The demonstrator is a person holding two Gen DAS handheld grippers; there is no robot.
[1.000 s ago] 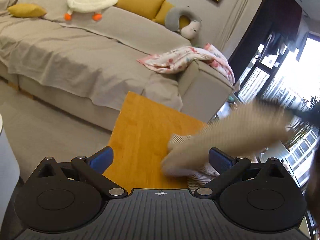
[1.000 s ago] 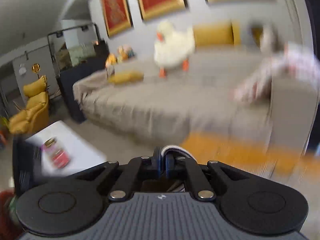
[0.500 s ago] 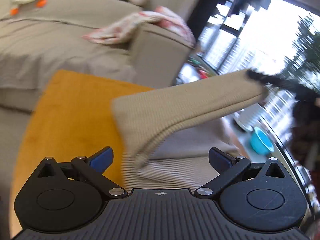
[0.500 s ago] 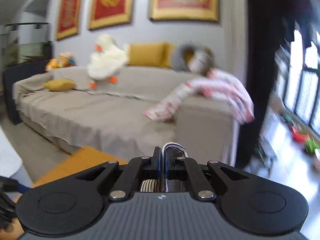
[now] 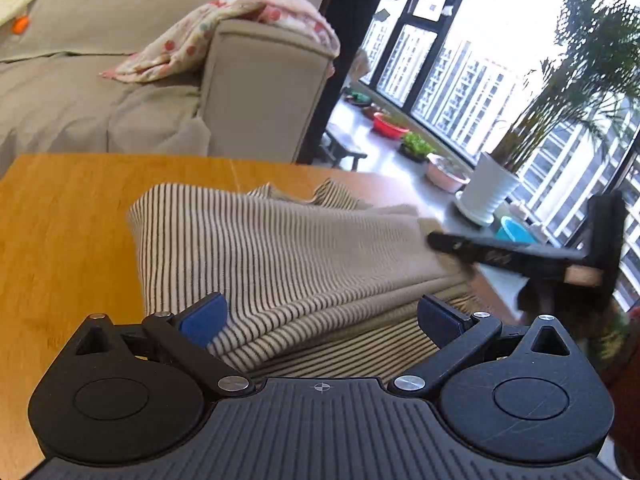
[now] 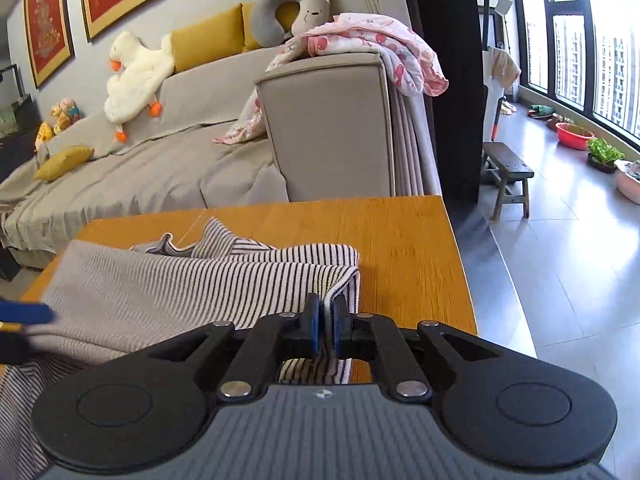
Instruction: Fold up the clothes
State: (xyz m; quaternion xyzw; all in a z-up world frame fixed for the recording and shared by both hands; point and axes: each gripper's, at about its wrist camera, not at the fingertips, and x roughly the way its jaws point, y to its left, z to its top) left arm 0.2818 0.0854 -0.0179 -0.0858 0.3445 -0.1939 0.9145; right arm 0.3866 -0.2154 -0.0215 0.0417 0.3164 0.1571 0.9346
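While the striped garment (image 5: 288,256) lay folded over itself on the orange wooden tabletop (image 5: 68,216), the left gripper (image 5: 320,316) hung just above its near edge with both blue pads spread wide, one on each side of the cloth and neither pressing on it. From the right wrist view the same garment (image 6: 168,292) covered the left part of the tabletop (image 6: 404,248), its top layer doubled back so that a rounded fold ran along its right side. The right gripper (image 6: 325,326) was pinched nearly closed on a thin edge of that fold, a sliver of white-and-black fabric showing between the pads. In the left wrist view the right gripper (image 5: 436,240) reached in from the right, its dark tip touching the garment's far corner. Behind the tabletop stood a grey sofa (image 6: 332,128) with a pink patterned blanket (image 6: 376,44) draped over its armrest.
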